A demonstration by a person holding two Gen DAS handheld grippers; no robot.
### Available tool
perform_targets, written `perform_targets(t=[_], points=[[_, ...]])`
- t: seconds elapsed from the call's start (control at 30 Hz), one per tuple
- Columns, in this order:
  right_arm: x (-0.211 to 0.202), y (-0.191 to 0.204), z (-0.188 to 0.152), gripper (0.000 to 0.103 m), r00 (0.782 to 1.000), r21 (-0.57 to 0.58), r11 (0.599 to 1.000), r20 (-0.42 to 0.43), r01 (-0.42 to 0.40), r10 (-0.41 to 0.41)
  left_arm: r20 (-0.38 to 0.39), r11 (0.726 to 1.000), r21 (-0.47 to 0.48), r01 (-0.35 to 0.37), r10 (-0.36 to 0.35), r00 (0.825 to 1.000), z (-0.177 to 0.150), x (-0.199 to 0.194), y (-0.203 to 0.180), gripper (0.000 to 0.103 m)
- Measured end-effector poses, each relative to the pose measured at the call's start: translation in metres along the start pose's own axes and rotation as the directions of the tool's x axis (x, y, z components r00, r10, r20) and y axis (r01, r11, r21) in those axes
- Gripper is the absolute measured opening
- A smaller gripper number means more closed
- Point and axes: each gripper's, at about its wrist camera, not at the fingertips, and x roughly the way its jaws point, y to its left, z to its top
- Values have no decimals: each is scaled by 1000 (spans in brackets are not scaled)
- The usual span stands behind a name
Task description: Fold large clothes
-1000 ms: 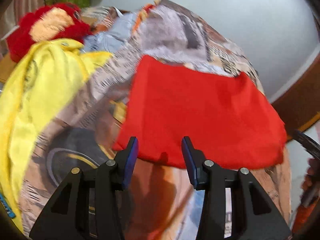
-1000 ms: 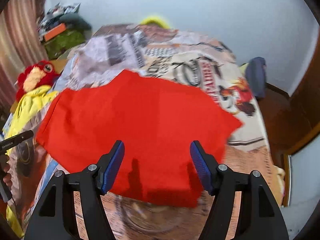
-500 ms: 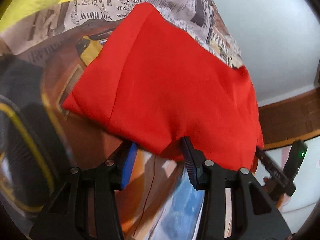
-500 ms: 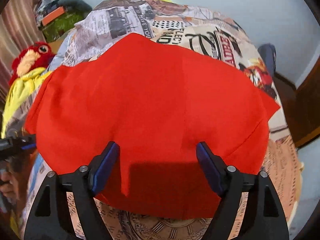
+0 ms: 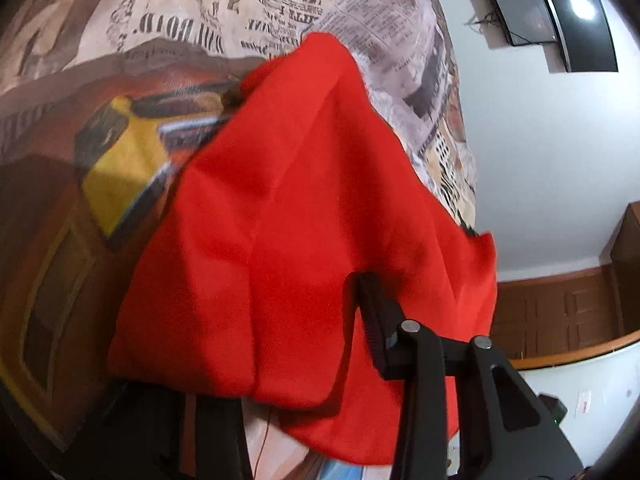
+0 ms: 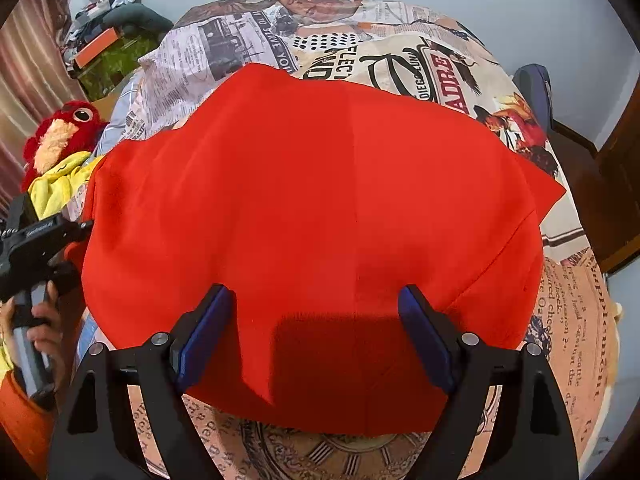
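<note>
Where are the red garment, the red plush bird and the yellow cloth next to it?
red garment (image 6: 320, 208), right wrist view, middle of the top layer.
red plush bird (image 6: 60, 136), right wrist view, its pale beak.
yellow cloth (image 6: 60, 188), right wrist view, crumpled middle.

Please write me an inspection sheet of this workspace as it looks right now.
Surface: bed under a newspaper-print bedspread.
Job's things: red garment lying folded on the bedspread; its near edge drapes over the left hand-held gripper.
Clutter: red plush toy, yellow cloth, dark item at the far bed edge.
Grippers: right hand-held gripper open over the garment's near edge; left one partly hidden by cloth, state unclear.
Cables: wires below the wall screen.
Surroundings: pale wall, wood panelling, cluttered corner.
</note>
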Motion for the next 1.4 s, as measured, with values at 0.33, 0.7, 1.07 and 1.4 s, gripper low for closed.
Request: perform_targets(t=[0.33, 0.7, 1.07, 1.4], points=[[-23, 7, 9, 83, 999, -37, 998, 0, 46, -46, 210, 917, 282, -283, 228, 951, 3, -43, -51, 6], [-13, 96, 47, 84, 999, -191, 981, 34, 13, -7, 463, 783, 490, -383, 139, 875, 0, -137, -123, 5], [17, 134, 21, 81, 987, -308, 939, -88, -155, 134, 466, 716, 577, -392, 106, 878, -24, -140, -170, 5], [-67, -30, 15, 83, 991, -48, 995, 106, 82, -77, 345, 531, 796, -289, -7, 938, -116, -61, -294, 3]])
